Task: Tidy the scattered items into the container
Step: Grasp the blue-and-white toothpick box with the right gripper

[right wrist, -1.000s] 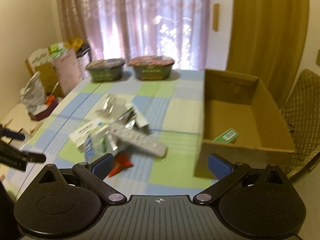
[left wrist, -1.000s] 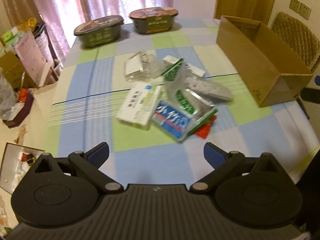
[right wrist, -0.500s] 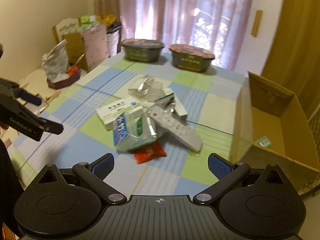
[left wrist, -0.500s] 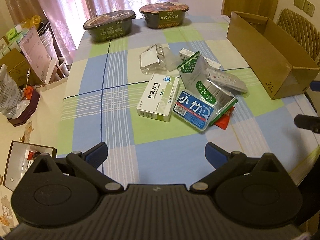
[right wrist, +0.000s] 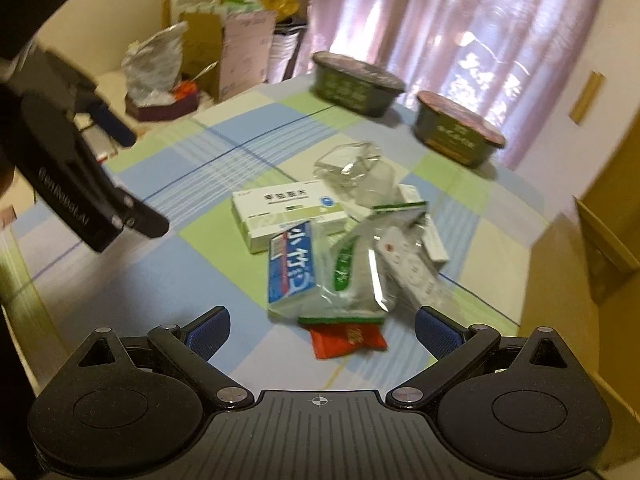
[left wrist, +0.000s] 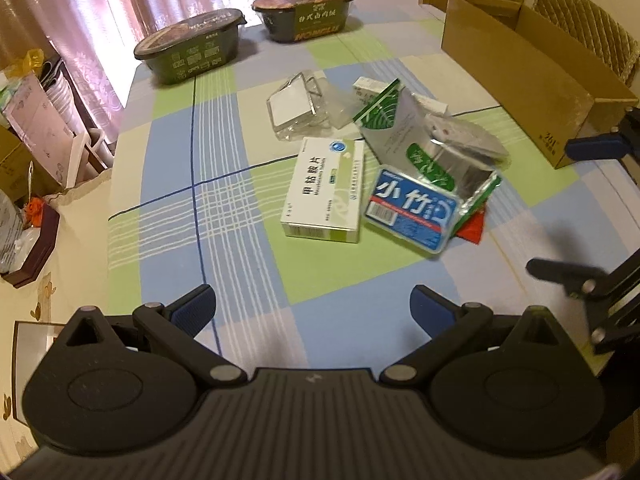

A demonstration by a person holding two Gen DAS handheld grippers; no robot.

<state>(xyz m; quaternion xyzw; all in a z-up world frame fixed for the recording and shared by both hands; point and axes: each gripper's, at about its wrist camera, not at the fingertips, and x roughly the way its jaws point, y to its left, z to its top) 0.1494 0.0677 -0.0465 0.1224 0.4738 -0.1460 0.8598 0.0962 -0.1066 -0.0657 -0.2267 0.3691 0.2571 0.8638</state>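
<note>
Left gripper, lower centre of the left wrist view: blue-padded fingers spread wide, nothing between them, held above the checked blue, green and cream tablecloth. Right gripper, lower centre of the right wrist view: fingers likewise wide apart and empty, hovering just short of the pile. Scattered items lie clustered mid-frame in both views. White and pale green cardboard medicine box lies flat at the left of the pile; just right of it, touching, a blue and white plastic-wrapped pack with large white characters. Silver foil pouch with green print lies over the pack's far edge, and a white remote control in a clear bag rests on the pouch's right side. A red sachet pokes out from under the pouch's near edge, directly between the right gripper's fingertips in frame. Crumpled clear plastic packaging sits at the far side of the pile, with a small white carton beside it. Open brown cardboard box, upper right of the left view, stands well apart from the pile at the table's right edge. Two dark green lidded instant-food bowls sit at the far edge, upper centre. Right view is slightly blurred.
</note>
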